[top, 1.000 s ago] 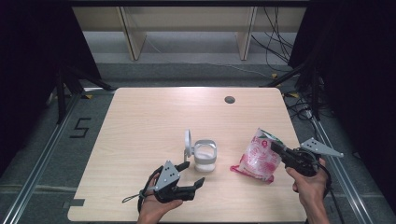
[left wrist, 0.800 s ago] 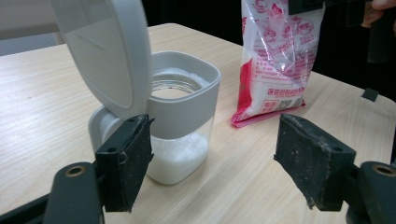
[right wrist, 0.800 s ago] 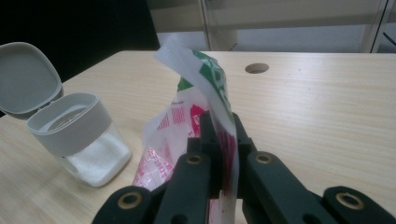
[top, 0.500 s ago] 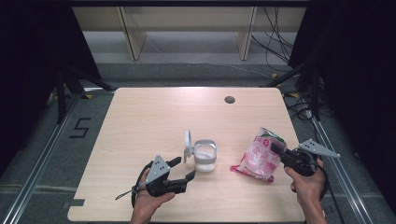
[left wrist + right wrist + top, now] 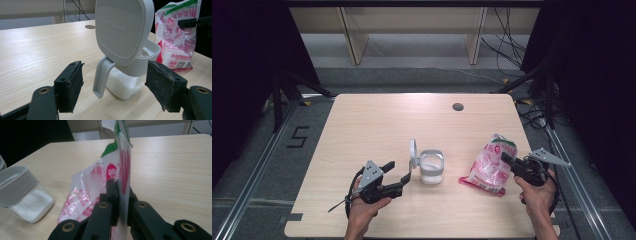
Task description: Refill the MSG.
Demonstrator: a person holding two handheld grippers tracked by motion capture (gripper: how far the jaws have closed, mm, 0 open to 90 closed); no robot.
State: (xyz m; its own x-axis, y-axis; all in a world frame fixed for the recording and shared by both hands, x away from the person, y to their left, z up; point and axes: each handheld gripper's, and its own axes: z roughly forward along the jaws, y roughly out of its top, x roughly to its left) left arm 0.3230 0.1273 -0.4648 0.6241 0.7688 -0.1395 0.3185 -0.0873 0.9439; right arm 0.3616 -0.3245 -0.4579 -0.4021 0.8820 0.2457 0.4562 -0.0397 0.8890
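A clear container (image 5: 431,167) partly filled with white granules stands mid-table, its grey hinged lid (image 5: 413,152) flipped upright on its left side. My left gripper (image 5: 398,172) lies just left of it, open. In the left gripper view the container (image 5: 130,82) and raised lid (image 5: 122,27) stand between and beyond the wide jaws of that gripper (image 5: 115,75), untouched. A pink-and-white printed plastic bag (image 5: 489,167) stands to the right. My right gripper (image 5: 506,159) is shut on its edge. In the right gripper view the jaws (image 5: 117,187) pinch the bag (image 5: 100,185), with the container (image 5: 22,195) at left.
A small dark round grommet (image 5: 457,106) sits in the wooden table (image 5: 377,120) near its far edge. Beyond the table are shelf legs and floor cables. The bag (image 5: 178,37) and right gripper (image 5: 190,22) show behind the container in the left gripper view.
My left gripper has shifted left and slightly away from the front edge, its jaws now facing the container's lid side. The right gripper and bag have barely moved.
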